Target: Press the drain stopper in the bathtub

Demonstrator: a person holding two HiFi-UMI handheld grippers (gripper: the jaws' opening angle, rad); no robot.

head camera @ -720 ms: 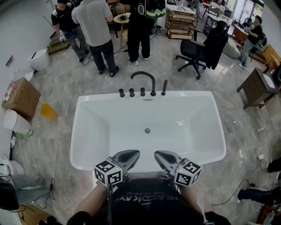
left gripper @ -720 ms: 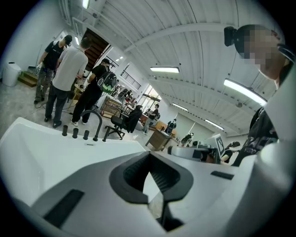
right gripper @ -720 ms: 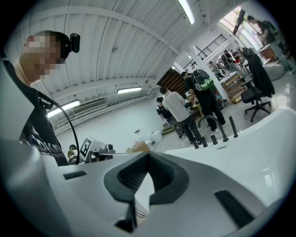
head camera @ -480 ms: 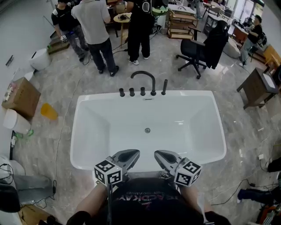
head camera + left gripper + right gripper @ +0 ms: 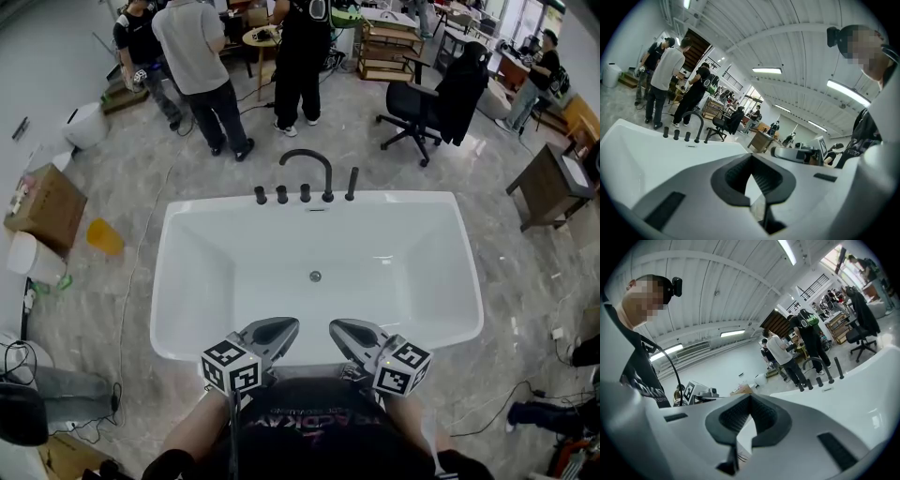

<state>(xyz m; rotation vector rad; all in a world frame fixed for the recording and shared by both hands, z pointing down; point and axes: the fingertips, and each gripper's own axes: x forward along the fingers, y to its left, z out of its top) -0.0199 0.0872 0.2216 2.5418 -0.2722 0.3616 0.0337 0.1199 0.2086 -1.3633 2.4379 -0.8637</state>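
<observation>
A white bathtub (image 5: pixel 187 281) fills the middle of the head view. A small round metal drain stopper (image 5: pixel 315 277) sits in its floor. Black faucet fittings (image 5: pixel 309 178) stand on the far rim. Both grippers hang side by side over the near rim, close to the person's body and well short of the stopper. My left gripper (image 5: pixel 281 326) has its jaws together with nothing between them (image 5: pixel 751 159). My right gripper (image 5: pixel 345 328) is likewise shut and empty (image 5: pixel 750 399). The stopper does not show in either gripper view; both look up across the tub rim.
Several people (image 5: pixel 202 66) stand on the marble floor beyond the tub. A black office chair (image 5: pixel 422 117) is at the back right. A wooden table (image 5: pixel 548 187) stands at the right. A cardboard box (image 5: pixel 42 206) and a yellow cup (image 5: pixel 103 237) lie left.
Neither gripper has moved. Only the people in the background have shifted slightly.
</observation>
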